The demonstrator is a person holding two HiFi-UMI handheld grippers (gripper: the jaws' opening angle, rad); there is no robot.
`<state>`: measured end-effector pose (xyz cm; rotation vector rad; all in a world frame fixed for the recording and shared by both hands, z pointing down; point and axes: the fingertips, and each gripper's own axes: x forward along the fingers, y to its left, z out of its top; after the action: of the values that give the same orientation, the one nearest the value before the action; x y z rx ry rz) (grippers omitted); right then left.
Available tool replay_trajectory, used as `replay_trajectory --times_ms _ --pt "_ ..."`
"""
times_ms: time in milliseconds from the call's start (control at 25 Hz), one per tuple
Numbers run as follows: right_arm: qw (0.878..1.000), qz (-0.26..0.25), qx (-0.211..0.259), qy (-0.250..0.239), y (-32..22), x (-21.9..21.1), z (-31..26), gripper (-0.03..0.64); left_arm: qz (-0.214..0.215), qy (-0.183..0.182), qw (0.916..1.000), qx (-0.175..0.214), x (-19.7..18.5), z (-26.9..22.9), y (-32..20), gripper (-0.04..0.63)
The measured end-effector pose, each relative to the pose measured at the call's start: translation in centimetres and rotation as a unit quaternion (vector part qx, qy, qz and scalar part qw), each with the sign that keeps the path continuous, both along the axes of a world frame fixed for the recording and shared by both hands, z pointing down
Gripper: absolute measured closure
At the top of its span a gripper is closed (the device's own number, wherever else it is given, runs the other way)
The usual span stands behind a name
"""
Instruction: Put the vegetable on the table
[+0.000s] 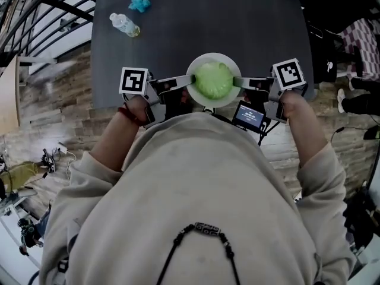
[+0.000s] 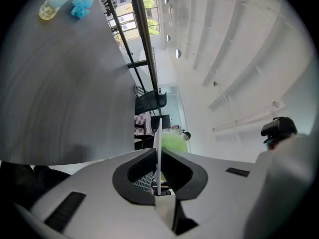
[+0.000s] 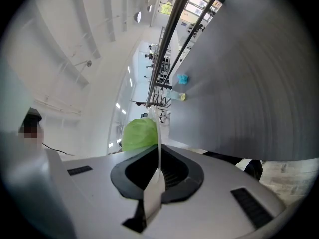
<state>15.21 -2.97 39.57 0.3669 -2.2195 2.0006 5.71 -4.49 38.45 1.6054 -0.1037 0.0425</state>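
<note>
The left gripper (image 1: 185, 83) and right gripper (image 1: 240, 82) are each clamped on opposite rims of the white plate (image 1: 205, 59), holding the green cabbage (image 1: 212, 81) over the table's (image 1: 237, 22) near edge. Uneven hands could tilt the plate, and the loose cabbage would likely roll off short of the table.

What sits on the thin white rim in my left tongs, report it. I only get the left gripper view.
Observer: The head view shows a round white plate carrying one green leafy vegetable. The left tongs are shut on the rim at the person's left.
Operator: Now report the far side of that plate.
Observer: The right tongs are shut on the opposite rim, so both tongs carry the plate between them.
</note>
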Motion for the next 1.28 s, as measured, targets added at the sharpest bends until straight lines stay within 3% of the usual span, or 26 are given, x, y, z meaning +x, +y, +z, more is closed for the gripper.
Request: replay_trajectory --times_ms 240,520,1040,1280 --pt "0.999 0.049 -0.008 0.015 -1.9 2.1 -0.5 0.591 0.07 0.004 0.9974 0.016 2.7 0.1 -2.9 0.568" --pt "0.997 0.071 -0.012 0.023 -4.9 1.9 0.1 0.591 0.082 -0.004 0.9966 0.005 2.7 1.1 -6.4 0.571" --pt "0.997 0.055 -0.015 0.045 -11.1 -7.8 0.7 0.591 0.073 0.001 0.9974 0.005 -7.3 1.8 -11.8 0.574" --pt "0.998 0.046 -0.01 0.045 -11.8 -9.0 0.5 0.591 0.045 0.003 0.9989 0.009 -8.3 2.0 -12.5 0.574"
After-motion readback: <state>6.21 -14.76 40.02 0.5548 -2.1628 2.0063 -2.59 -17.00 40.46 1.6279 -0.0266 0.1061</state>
